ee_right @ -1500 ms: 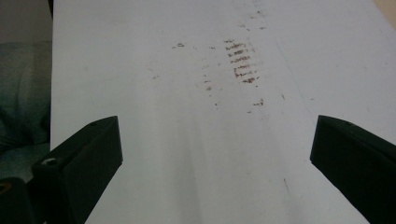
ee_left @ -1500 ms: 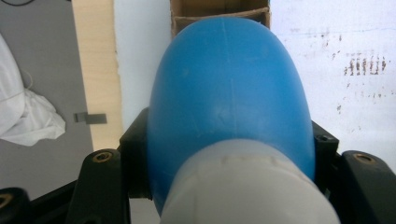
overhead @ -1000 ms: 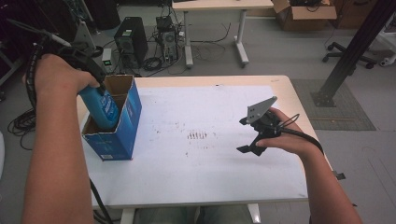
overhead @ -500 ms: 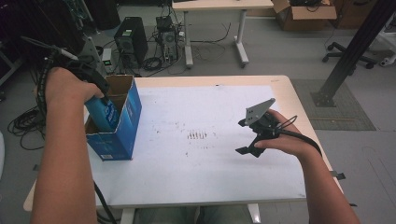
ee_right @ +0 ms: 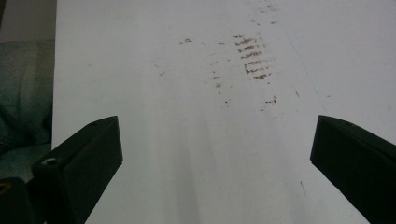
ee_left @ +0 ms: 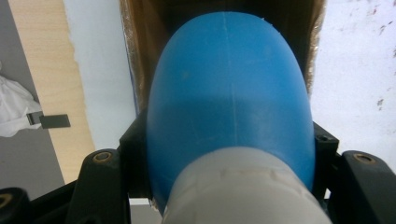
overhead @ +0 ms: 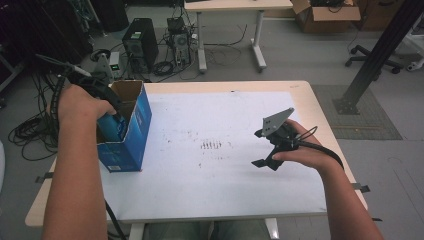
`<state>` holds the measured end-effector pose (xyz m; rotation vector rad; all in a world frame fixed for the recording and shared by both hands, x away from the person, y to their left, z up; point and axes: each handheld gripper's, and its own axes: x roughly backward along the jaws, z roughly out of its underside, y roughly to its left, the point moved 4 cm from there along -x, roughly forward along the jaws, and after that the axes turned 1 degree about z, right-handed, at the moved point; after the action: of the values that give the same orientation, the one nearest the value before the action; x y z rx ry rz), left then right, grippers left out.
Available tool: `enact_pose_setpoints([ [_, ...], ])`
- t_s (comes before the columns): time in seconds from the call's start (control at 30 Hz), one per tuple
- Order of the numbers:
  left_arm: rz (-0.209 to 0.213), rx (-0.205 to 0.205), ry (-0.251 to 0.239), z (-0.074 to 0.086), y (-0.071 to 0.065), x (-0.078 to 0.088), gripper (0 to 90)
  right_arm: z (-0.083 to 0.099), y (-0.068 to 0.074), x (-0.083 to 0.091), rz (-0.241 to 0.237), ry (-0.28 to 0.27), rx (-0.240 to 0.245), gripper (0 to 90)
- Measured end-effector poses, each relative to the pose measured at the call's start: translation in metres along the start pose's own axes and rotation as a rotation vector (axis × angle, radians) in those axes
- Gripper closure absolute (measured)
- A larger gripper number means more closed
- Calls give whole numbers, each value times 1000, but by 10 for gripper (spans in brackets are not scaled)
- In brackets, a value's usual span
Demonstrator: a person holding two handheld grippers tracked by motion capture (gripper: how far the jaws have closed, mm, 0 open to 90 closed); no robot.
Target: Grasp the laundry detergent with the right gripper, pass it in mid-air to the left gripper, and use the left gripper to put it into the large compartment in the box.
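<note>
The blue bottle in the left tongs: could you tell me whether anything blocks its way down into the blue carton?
Nothing visible does: the blue bottle hangs in the blue carton's open top, with dark, unobstructed space below it.

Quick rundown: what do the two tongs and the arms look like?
Both tongs are black with two blocky jaws. The right tongs carry a grey three-cornered plate on top and trail a black cable. The left tongs show brass-coloured screw heads. Forearms are bare, with no sleeves in the high view.
</note>
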<state>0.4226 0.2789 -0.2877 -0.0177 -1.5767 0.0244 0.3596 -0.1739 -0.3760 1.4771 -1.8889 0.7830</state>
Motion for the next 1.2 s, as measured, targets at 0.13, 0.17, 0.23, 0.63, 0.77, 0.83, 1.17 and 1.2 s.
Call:
enact_pose_setpoints([
  [0.13,-3,5,1,-1,1,-7,382,-1,0,-2,-3,-1,1,23],
  [0.17,-4,7,3,-1,1,-9,382,-1,1,-2,-3,-1,1,23],
  [0.23,-5,6,8,-2,2,-14,382,-1,1,-3,-5,-3,4,23],
  [0.63,1,-2,32,-5,3,-39,382,0,0,-5,-10,-1,0,23],
  [0.77,5,-6,36,-5,2,-43,382,1,0,-6,-13,-3,-2,23],
  [0.83,4,-6,40,-5,2,-45,382,2,0,-6,-13,-3,-2,23],
  [1.17,1,-5,44,-5,2,-51,382,6,0,-6,-13,-6,-11,23],
  [1.2,0,-5,44,-5,2,-51,381,6,0,-5,-12,-7,-11,23],
])
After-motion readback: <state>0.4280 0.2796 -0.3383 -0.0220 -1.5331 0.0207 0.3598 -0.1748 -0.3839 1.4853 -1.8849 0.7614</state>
